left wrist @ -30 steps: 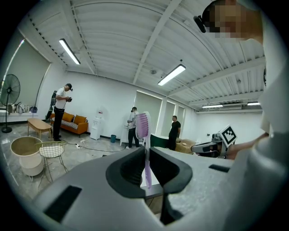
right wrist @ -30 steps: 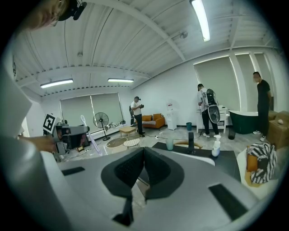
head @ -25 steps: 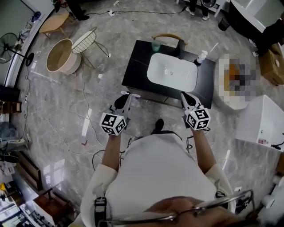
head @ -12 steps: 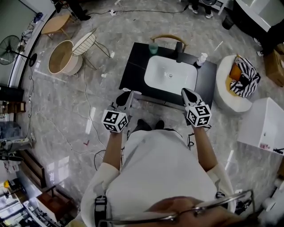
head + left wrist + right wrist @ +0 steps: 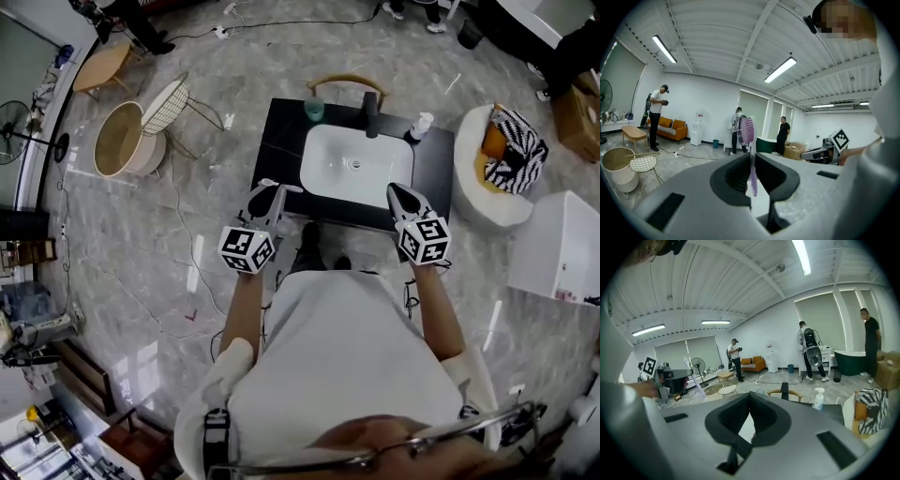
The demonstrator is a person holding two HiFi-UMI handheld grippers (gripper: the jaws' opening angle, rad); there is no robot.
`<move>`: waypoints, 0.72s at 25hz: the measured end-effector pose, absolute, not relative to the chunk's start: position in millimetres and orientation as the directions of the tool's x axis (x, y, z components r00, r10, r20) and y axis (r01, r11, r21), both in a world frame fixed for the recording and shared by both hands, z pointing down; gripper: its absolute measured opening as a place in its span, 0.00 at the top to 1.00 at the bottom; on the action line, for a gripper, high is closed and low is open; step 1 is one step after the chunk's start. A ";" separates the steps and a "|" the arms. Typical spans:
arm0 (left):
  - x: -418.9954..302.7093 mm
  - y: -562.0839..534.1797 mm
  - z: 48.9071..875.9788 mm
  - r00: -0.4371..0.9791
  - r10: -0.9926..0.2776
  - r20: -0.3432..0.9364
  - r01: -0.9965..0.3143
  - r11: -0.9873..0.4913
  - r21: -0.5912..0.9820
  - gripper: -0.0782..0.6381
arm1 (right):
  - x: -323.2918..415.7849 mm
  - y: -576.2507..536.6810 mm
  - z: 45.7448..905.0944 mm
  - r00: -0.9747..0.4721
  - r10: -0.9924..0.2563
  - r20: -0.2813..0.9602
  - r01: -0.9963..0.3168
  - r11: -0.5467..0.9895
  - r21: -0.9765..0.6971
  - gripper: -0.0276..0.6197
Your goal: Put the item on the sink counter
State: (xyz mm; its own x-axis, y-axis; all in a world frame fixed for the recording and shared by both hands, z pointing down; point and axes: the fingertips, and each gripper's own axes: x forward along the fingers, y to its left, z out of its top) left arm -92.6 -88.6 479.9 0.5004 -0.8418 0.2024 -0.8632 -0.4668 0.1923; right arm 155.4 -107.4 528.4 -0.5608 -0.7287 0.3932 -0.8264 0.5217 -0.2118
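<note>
The person is stepping closer to the bench (image 5: 281,141). Compared with a second ago, its dark front edge is now sitting just at the tips of both tongs, in the upper middle of the head view. The left tongs (image 5: 751,159) are gripping the purple toothbrush (image 5: 746,130) upright, at the bench's front left. The right tongs (image 5: 749,401) are staying closed on nothing. I judge the placing is coming within reach.

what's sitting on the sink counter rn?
On the sink counter: a green cup, black faucet and white bottle along the back edge. The left gripper, holding the toothbrush, and right gripper cover parts of its front edge.
</note>
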 end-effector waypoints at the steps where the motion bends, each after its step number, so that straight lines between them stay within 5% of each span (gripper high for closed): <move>1: -91.2 -97.0 480.7 0.512 -0.835 0.203 -0.857 -0.478 0.193 0.84 | 156.3 -112.2 529.6 -0.552 -0.731 0.401 -0.832 0.513 -0.212 0.95; 18: -108.8 -239.6 521.9 0.679 -0.688 0.257 -0.733 -0.650 0.198 0.84 | 116.4 -180.7 561.8 -0.426 -0.745 0.513 -0.904 0.371 -0.211 0.95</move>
State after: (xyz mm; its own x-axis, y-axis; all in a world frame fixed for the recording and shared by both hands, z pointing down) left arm -108.8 -239.6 521.9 0.6791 -0.6877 0.2567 -0.7334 -0.6502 0.1982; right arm 116.4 -180.7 561.8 -0.4261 -0.7454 0.5127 -0.9041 0.3714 -0.2115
